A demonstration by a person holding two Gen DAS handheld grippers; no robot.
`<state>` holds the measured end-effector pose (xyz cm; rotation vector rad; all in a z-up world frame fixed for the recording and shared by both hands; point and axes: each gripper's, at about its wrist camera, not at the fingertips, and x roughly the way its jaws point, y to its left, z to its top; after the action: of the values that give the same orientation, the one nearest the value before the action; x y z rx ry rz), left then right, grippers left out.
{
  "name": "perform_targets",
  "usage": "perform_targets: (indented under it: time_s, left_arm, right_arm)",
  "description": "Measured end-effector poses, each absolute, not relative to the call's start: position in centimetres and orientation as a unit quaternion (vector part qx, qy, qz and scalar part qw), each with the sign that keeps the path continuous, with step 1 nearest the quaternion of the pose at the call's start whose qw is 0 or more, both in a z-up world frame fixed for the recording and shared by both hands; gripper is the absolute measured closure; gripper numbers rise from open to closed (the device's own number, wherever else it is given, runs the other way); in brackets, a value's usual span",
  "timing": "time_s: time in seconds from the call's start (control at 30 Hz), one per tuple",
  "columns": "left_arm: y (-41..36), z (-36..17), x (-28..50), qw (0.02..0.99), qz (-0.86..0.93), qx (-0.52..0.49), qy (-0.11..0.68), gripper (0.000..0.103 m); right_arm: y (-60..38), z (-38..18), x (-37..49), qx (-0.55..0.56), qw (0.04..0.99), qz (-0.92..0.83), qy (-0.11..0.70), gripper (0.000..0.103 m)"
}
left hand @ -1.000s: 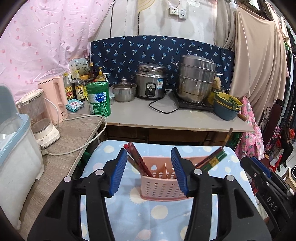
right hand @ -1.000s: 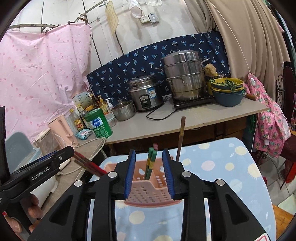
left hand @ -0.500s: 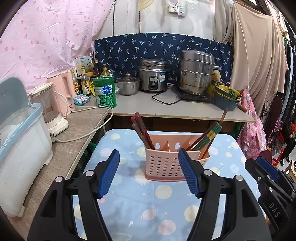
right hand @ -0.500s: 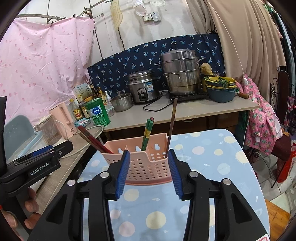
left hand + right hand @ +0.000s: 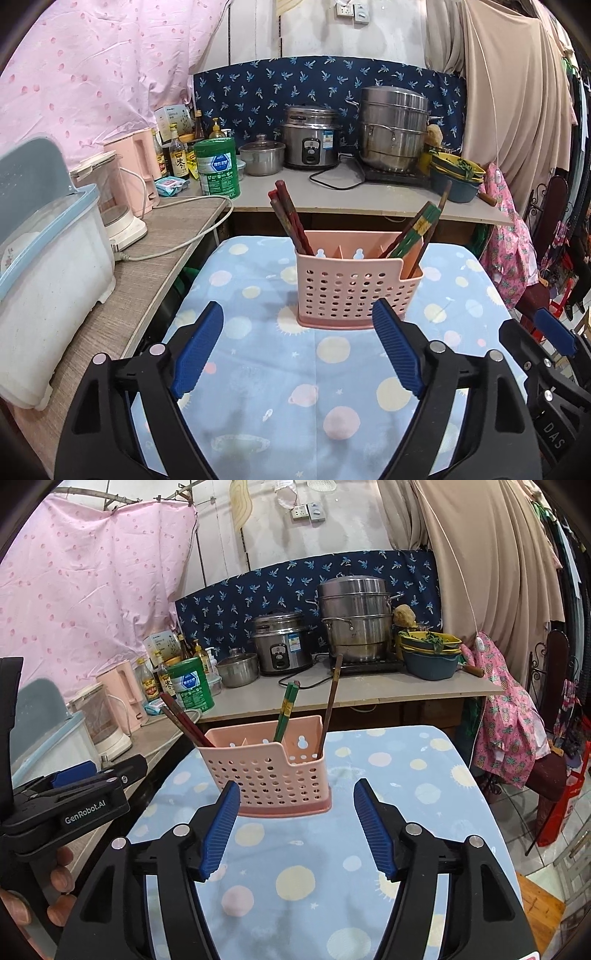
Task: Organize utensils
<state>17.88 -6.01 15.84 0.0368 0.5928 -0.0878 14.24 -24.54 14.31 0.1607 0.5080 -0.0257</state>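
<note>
Pink caddy (image 5: 357, 286): standing upright on the dotted cloth (image 5: 280, 373), just ahead of both tongs and touching neither; its perforated front wall is facing them.
Left tongs (image 5: 297, 354): hovering low over the cloth with jaws spread wide and nothing between them; the caddy is sitting ahead, slightly right of their centre line.
Right tongs (image 5: 297, 825): also gaping, gripping nothing; the caddy is sitting ahead and a little left of centre, its base near the left fingertip without touching it.
Red chopsticks (image 5: 288, 218): leaning out of the caddy's end section on the left tongs' side.
Green chopsticks (image 5: 415, 230): leaning in a section toward the right tongs' side.
Brown stick (image 5: 330, 701): standing in the end section nearest the right tongs.
Progress: looking nearly or fully done, since 3 groups are sitting in separate sections and no loose utensil is showing on the cloth around either pair of tongs.
Left to do: seemingly nothing, though the cloth behind the tongs is hidden.
Writing: "GenRobot.AI" is reading on the left tongs' body in the right view; "DAS" is showing on the right tongs' body in the left view.
Green can (image 5: 218, 166): far ahead on the counter, bearing a blue label too small to read.
</note>
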Motion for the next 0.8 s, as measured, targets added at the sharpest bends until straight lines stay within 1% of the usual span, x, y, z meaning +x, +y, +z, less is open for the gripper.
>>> perform_targets:
  time_s: [0.27,0.53,0.63,0.67,0.73,0.8]
  left_arm:
    - [-5.8,14.7,16.8,0.954,-0.036,0.018,0.298,0.013]
    - [-5.9,13.0,16.1,0.947,-0.04,0.024,0.319,0.012]
    - [-5.8,12.3,15.9,0.944,-0.038,0.023,0.327,0.011]
    - [-5.9,12.1,15.8,0.943,-0.038,0.023,0.33,0.011]
    - [-5.8,11.7,15.7,0.942,-0.036,0.022,0.332,0.01]
    - [-5.8,11.4,15.6,0.941,-0.035,0.022,0.335,0.009]
  right_arm:
    - [-24.5,13.0,13.4,0.079,0.961,-0.018,0.265,0.034]
    - [-23.7,11.5,12.6,0.065,0.957,-0.023,0.283,0.032]
    - [-23.5,11.2,12.4,0.057,0.956,-0.024,0.287,0.029]
    - [-23.4,11.0,12.3,0.056,0.955,-0.024,0.289,0.024]
    - [-23.3,10.7,12.2,0.054,0.954,-0.025,0.294,0.02]
    - [-23.2,10.5,12.2,0.053,0.953,-0.026,0.298,0.019]
